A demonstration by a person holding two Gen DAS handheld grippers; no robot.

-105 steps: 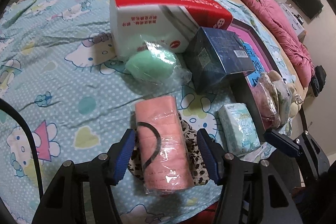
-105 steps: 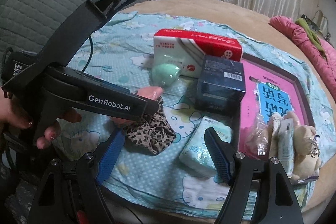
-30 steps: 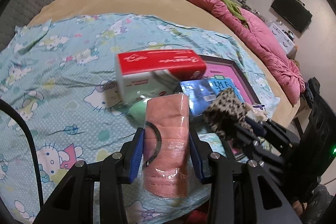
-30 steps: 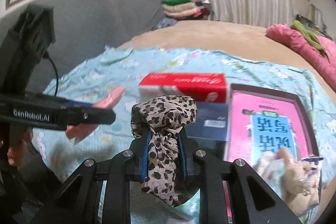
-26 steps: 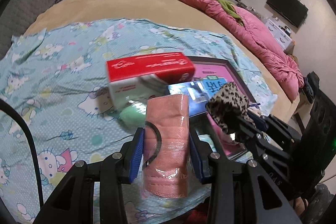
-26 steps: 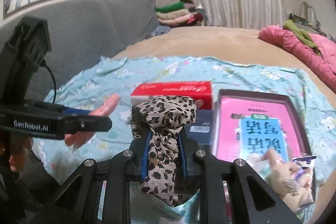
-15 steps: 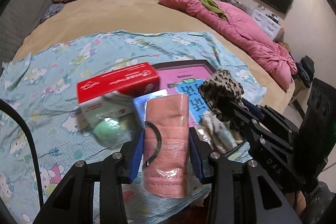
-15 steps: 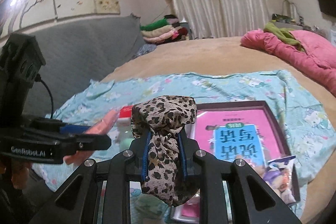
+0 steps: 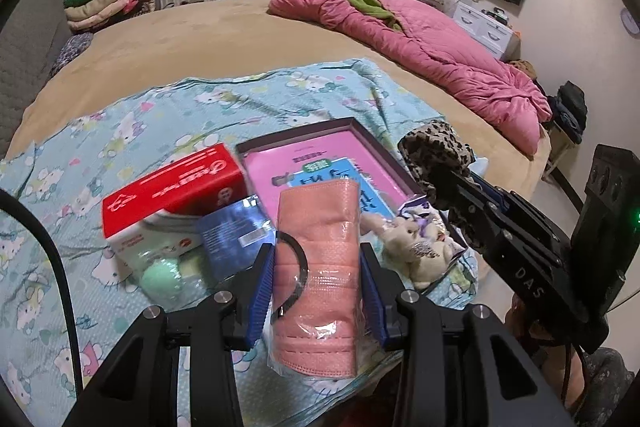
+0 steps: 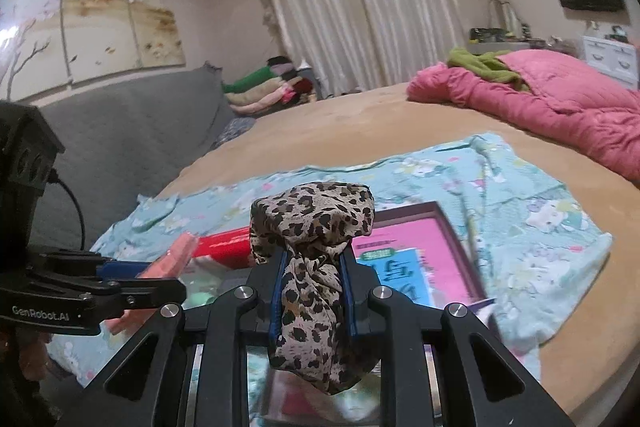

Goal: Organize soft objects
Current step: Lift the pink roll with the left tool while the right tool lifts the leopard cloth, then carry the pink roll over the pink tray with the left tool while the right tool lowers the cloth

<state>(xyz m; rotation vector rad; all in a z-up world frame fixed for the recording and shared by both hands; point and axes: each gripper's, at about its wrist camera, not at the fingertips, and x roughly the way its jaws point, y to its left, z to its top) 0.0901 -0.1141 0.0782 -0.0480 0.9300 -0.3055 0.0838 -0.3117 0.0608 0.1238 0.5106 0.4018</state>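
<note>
My left gripper (image 9: 316,277) is shut on a pink pack of face masks (image 9: 318,267) in clear wrap, held above the bed. My right gripper (image 10: 312,279) is shut on a leopard-print scrunchie (image 10: 316,259), also lifted; it shows at the right of the left wrist view (image 9: 434,151). Below lies a dark-framed tray (image 9: 382,151) with a pink and blue lining, holding a small plush toy (image 9: 416,251) and packets. The mask pack shows edge-on in the right wrist view (image 10: 172,261).
A red and white tissue box (image 9: 172,203), a dark blue box (image 9: 232,235) and a green sponge (image 9: 160,277) in plastic lie on the Hello Kitty sheet (image 9: 120,131). A pink quilt (image 9: 432,43) lies at the far right. Folded clothes (image 9: 100,3) are at the back.
Both grippers have risen and swung right towards the tray, each still holding its item. The tissue box and blue box have slid left in view.
</note>
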